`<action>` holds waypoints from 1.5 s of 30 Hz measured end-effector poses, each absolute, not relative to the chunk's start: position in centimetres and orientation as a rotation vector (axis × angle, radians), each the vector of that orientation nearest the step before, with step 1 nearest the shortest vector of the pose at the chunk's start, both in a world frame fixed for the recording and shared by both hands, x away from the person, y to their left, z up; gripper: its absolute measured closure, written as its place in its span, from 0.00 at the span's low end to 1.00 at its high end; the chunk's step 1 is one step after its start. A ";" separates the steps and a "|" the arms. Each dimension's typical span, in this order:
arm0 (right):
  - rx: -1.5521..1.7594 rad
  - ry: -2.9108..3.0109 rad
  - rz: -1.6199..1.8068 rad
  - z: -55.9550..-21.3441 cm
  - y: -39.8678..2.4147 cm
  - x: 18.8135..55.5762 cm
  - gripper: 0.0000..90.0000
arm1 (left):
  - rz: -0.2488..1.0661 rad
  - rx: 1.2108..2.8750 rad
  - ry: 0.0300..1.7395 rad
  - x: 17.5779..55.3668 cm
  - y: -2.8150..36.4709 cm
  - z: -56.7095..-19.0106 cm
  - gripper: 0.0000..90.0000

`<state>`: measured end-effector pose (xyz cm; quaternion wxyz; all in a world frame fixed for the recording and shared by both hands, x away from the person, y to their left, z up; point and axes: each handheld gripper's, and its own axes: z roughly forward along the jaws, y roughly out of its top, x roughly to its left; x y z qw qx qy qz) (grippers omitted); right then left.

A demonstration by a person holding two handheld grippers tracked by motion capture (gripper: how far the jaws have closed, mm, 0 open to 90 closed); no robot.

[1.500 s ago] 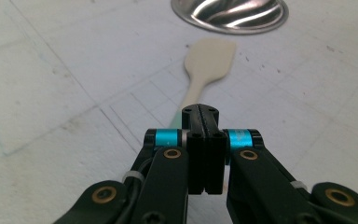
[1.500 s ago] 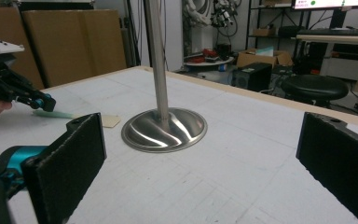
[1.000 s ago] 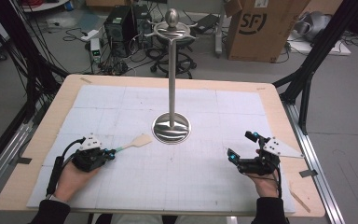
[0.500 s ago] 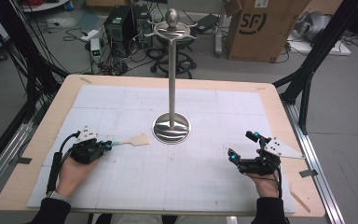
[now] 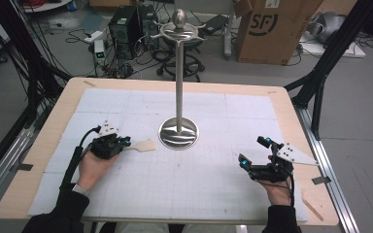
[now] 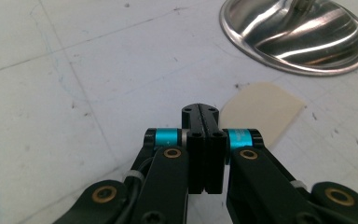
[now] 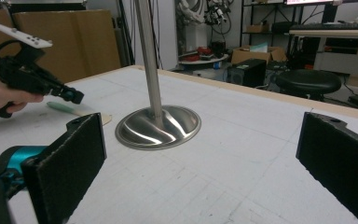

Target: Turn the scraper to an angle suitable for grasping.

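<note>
The left gripper (image 5: 121,141) has its jaws pressed together, with nothing between them — the wooden spatula (image 5: 143,145) lies just past it, near the table's (image 5: 48,141) left edge, beside the metal stand (image 5: 178,132). The right gripper (image 5: 253,154) — near the right edge — is spread wide.

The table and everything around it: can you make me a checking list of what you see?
Surface: white gridded mat on a wooden table, with small marks.
Job's things: steel stand with a round base, upright at the middle; a small spatula with a wooden blade and green handle lies flat beside the base.
Clutter: nothing seen.
Grippers: left gripper jaws shut, above the spatula's handle, which the left gripper view hides; right gripper jaws wide open, holding nothing.
Cables: one black cable trails from the left gripper.
Surroundings: cardboard box, computer gear and loose wires on the floor.
</note>
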<state>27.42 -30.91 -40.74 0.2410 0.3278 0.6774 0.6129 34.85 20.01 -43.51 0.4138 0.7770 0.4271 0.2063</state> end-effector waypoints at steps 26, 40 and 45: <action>0.916 1.830 1.708 -40.5 -31.2 27.3 0.00 | 0.325 2.114 1.044 34.6 18.5 -44.1 1.00; 0.920 1.837 1.692 -40.6 -31.1 27.3 0.00 | 0.189 2.169 0.909 29.0 19.9 -44.0 1.00; 0.926 1.840 1.692 -40.6 -31.1 27.5 0.00 | 0.206 2.169 0.870 27.7 20.6 -43.9 1.00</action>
